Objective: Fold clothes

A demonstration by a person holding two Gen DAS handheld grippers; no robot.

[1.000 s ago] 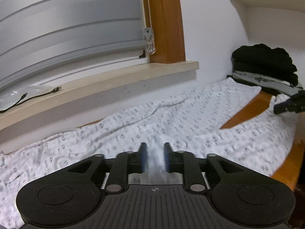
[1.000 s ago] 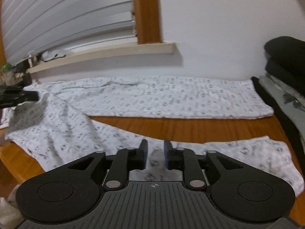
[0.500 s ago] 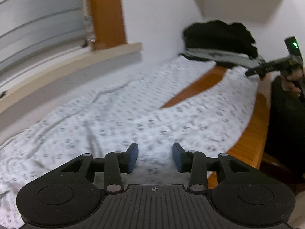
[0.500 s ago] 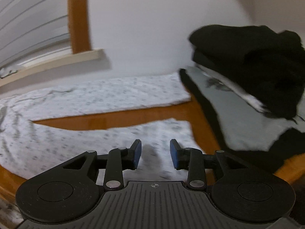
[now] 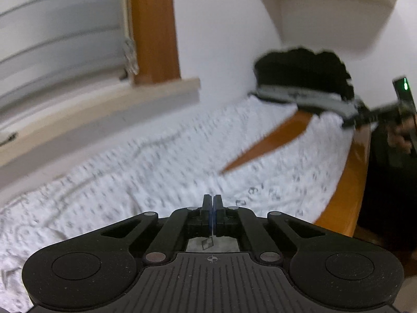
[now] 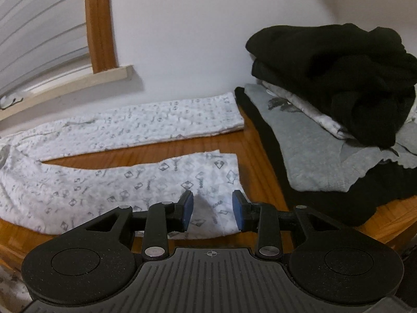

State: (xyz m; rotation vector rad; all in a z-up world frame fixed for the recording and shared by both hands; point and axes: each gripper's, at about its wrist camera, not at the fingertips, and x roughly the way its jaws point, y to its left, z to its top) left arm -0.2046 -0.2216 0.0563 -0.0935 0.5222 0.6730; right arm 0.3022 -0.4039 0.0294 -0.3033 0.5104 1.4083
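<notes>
- On the wooden table [image 6: 213,148], white patterned trousers [image 6: 125,187] lie flat, legs spread apart.
- Left gripper [image 5: 212,203]: jaws pressed together over the trousers; whether cloth is pinched, I cannot tell.
- Right gripper [image 6: 212,206]: jaws released, straddling the near leg's hem.
- Folded dark and grey clothes [image 6: 338,91] are stacked just beside the hems.

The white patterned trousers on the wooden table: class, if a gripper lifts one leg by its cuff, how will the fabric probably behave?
The patterned trousers lie flat with soft wrinkles, so they will likely droop limply. The cloth looks thin, so probably light. On the smooth wooden table the rest may slide along behind the open right gripper.
</notes>
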